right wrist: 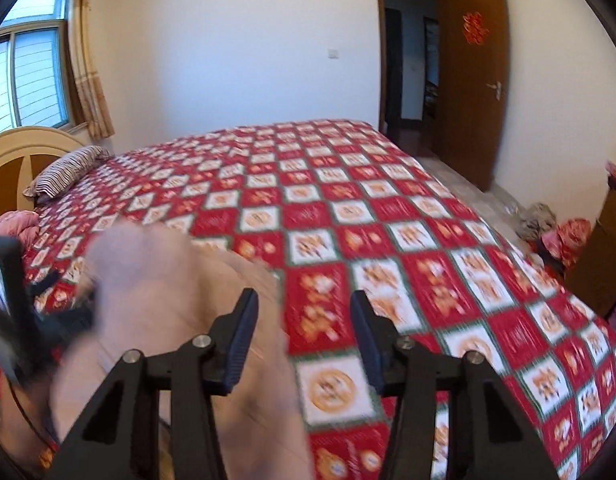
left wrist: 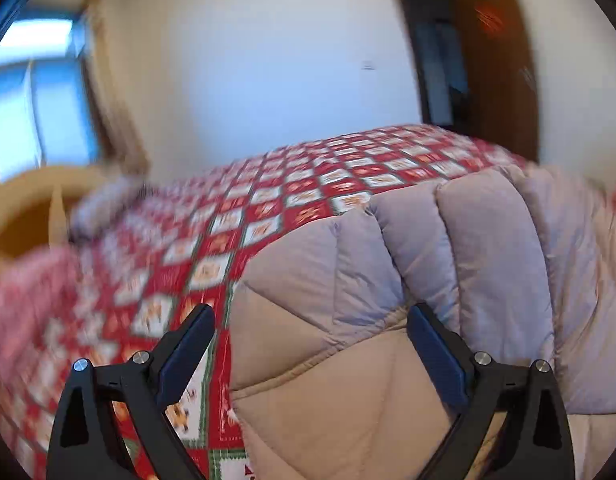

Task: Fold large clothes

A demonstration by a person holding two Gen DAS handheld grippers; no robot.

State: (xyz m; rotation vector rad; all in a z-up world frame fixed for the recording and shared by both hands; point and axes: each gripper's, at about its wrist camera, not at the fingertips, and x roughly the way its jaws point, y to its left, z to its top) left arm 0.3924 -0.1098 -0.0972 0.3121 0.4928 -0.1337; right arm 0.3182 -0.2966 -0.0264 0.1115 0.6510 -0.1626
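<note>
A puffy quilted jacket (left wrist: 387,300), lilac outside with a tan lining, lies bunched on a bed with a red and white patterned cover (left wrist: 268,208). My left gripper (left wrist: 309,320) is open, its fingers on either side of the jacket's tan part, not closed on it. In the right wrist view the jacket (right wrist: 168,320) is a blurred mound at lower left. My right gripper (right wrist: 304,308) is open and empty, just right of the jacket's edge, above the cover (right wrist: 387,240). The other gripper (right wrist: 12,300) shows blurred at far left.
A striped pillow (right wrist: 68,172) and a wooden headboard (right wrist: 24,152) are at the bed's far left. A pink quilt (right wrist: 12,228) lies at the left edge. An open brown door (right wrist: 471,80) and clothes on the floor (right wrist: 547,228) are to the right.
</note>
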